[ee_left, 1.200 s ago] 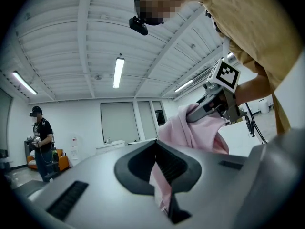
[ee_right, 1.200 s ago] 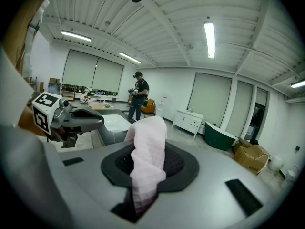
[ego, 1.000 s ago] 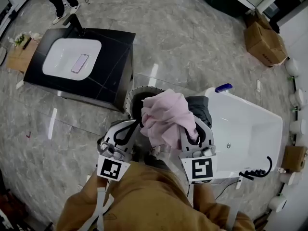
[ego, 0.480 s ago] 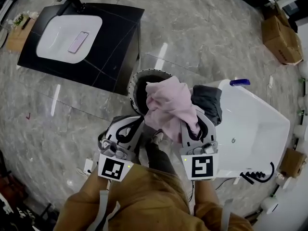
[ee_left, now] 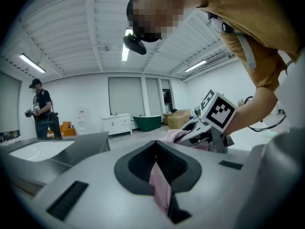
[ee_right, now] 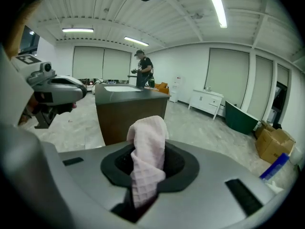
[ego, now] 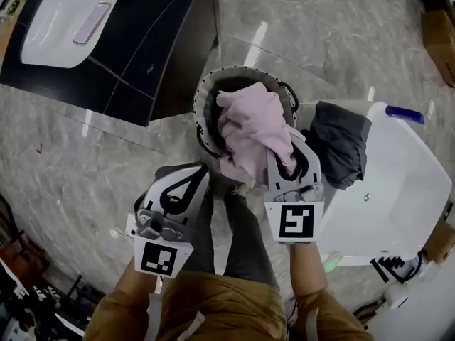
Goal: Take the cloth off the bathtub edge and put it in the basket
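L claw (ego: 199,173), R claw (ego: 293,153) | nip pink waffle cloth (ego: 249,123) | over round basket (ego: 205,99)

No text, label, brand or number can be read anywhere.

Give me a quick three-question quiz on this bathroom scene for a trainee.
1. True or false: the pink cloth is pinched in the jaws of both the left gripper and the right gripper.
2. What lies on the bathtub edge? A) a gray cloth B) a phone C) a box
3. Fill in: in the head view, the pink cloth is over the ___.

Key: 1 true; 2 A; 3 basket.
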`<state>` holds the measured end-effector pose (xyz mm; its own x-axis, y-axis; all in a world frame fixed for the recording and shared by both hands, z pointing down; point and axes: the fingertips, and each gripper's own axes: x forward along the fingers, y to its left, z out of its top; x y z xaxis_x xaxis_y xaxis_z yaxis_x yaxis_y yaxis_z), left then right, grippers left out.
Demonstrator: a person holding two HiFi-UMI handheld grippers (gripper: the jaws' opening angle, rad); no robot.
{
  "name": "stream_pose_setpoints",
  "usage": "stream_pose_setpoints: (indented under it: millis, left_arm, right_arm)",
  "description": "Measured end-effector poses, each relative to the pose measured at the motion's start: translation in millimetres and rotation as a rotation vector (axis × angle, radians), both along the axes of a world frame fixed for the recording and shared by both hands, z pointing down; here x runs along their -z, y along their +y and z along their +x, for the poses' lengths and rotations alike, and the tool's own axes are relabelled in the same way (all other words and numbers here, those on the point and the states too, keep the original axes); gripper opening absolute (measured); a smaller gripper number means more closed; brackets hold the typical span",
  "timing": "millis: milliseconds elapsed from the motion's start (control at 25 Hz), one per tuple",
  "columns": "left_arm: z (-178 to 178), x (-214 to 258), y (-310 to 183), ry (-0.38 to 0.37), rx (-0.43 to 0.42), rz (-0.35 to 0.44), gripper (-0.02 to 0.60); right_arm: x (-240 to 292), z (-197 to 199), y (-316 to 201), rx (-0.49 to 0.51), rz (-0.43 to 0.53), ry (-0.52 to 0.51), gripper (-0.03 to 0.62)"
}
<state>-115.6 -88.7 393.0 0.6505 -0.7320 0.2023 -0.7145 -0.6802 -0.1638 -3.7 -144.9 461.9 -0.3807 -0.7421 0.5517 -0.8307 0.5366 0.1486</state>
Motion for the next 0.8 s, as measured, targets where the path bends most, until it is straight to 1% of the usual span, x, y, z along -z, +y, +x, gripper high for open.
stream_pose_setpoints:
  millis: [120,280,520,680,800]
  left_arm:
    - [-0.2,-43.8,1.5,-0.001,0.013,-0.041,0.006]
    - [6.8,-100.3,1.8,-0.017,0.015,-0.05,0.006]
    - [8.0,-177.8,6.4,-0.014,0.016,-0.09,0.006]
    - [9.7,-219.0,-0.1,-0.014,0.006,-0.088,0.006]
    - [14.7,-236.1,-1.3,-0.011,-0.003,-0.078,0.006]
  right_arm:
    - [-68.5,-2.9,-6.7,0.008,-0.042,0.015,0.086]
    - [-160.1,-6.9,-10.5,0.045,-0.083,0.047,0.086]
    - [-268.9,-6.3,-1.7,0.064,-0.19,0.102,0.098]
    - [-326.4,-7.9,-3.1,0.1,-0.275,0.129,0.145]
    - [-356.2,-12.4,3.1,0.135,-0.316,0.145,0.214]
